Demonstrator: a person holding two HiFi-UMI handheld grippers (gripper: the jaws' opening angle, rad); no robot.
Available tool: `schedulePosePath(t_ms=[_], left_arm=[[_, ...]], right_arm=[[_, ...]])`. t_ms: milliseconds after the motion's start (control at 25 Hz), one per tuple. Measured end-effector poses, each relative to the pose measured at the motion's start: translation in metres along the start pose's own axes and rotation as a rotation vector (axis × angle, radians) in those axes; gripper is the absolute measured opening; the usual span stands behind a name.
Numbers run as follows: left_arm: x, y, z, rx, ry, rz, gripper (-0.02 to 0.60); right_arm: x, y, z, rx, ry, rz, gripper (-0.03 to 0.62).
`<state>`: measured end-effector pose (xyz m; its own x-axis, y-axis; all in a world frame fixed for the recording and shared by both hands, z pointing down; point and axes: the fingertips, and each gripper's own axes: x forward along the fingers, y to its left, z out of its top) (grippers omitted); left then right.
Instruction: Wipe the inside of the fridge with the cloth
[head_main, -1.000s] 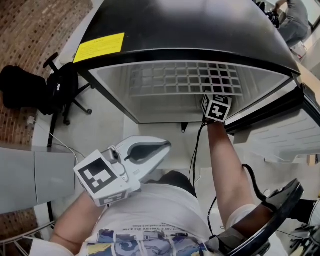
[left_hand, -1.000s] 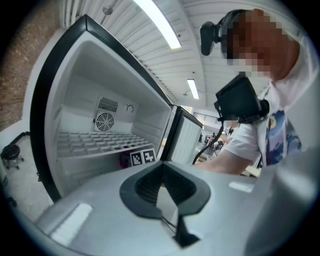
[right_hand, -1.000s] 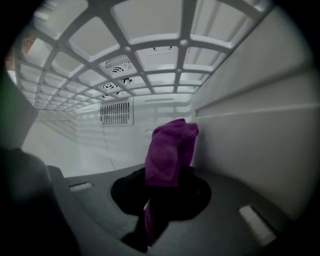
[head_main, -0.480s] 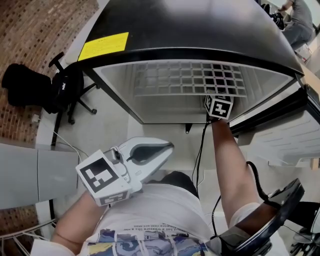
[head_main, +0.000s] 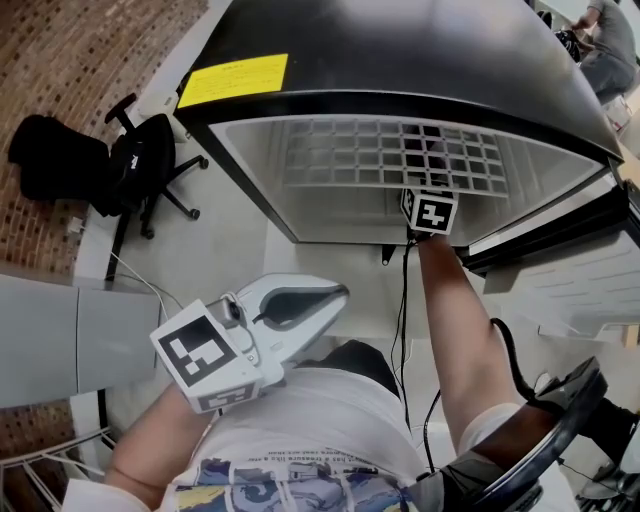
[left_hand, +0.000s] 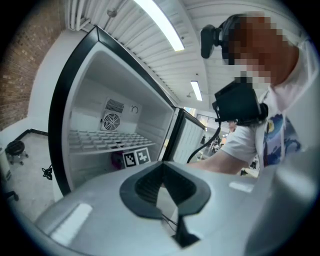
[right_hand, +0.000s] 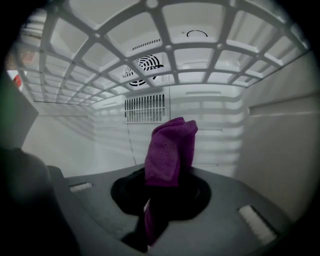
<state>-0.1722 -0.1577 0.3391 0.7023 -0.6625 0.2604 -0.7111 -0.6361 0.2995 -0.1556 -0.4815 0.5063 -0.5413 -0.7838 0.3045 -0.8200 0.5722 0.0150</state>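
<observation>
The fridge (head_main: 400, 60) fills the head view, a glossy black shell with its door open and a smooth white plastic lining inside. Across the cavity runs a white wire shelf (head_main: 390, 155), a grid of square cells. Off to the left stands a black office chair (head_main: 140, 160) on a pale floor. A flat yellow label (head_main: 232, 78) sits on the fridge's top.

The right gripper (right_hand: 165, 175) is deep inside the fridge, under the shelf. Its dark fingers (right_hand: 192, 192) are clamped on the purple cloth (right_hand: 170, 147), a soft, nubby terry fold that stands upright out of the grip. It hangs in the air in front of the ribbed back wall and I can't tell if it touches. On that wall are a round fan grille (right_hand: 145, 64) and a slotted vent (right_hand: 144, 108).

The left gripper (left_hand: 162, 170) is held outside, low by the person's body. It has a smooth grey shell, and its ridged black fingers (left_hand: 145, 187) are pressed together on nothing.
</observation>
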Motion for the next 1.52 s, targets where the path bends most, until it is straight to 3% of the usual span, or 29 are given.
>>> schedulePosePath(t_ms=[800, 1360, 1520], left_arm=[[-0.036, 0.017, -0.005, -0.029, -0.016, 0.102, 0.008], [-0.047, 0.027, -0.007, -0.046, -0.02, 0.158, 0.008], [-0.047, 0.031, -0.007, -0.053, -0.012, 0.175, 0.008]], right_arm=[[0.032, 0.098, 0.005, -0.055, 0.004, 0.165, 0.054], [0.049, 0.143, 0.011, -0.108, -0.009, 0.245, 0.054], [0.049, 0.169, 0.006, -0.133, 0.0, 0.335, 0.054]])
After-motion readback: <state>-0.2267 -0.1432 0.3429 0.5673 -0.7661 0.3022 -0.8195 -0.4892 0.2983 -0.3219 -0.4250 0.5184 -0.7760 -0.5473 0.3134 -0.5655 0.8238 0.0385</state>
